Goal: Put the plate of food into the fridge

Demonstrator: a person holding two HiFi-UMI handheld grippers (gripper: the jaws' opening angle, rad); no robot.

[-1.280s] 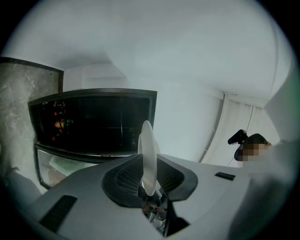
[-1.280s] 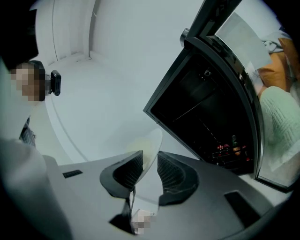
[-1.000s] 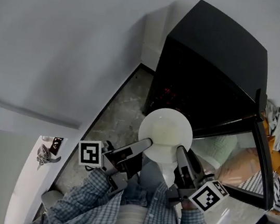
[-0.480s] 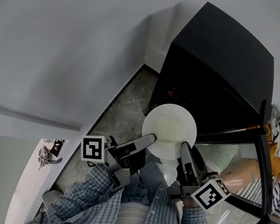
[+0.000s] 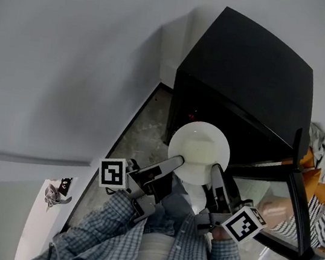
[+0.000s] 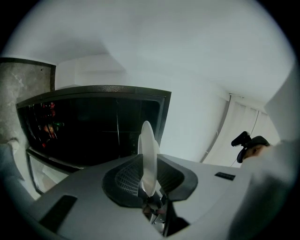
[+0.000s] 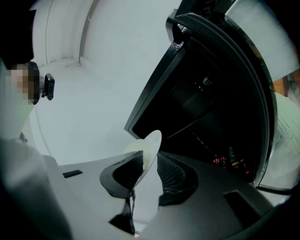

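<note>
white plate [image 5: 199, 150], rim pinched by your left gripper [image 5: 175, 161] and right gripper [image 5: 213, 170], hangs before the open fridge [image 5: 243, 84]. transport step. next: ease it inside, level.

The plate [image 5: 200, 146] hangs between the left gripper [image 5: 176, 161] and right gripper [image 5: 214, 170], just before the fridge [image 5: 250, 79].

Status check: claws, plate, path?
Left claw, right claw both shut on plate. Plate level before open fridge. No block seen.
</note>
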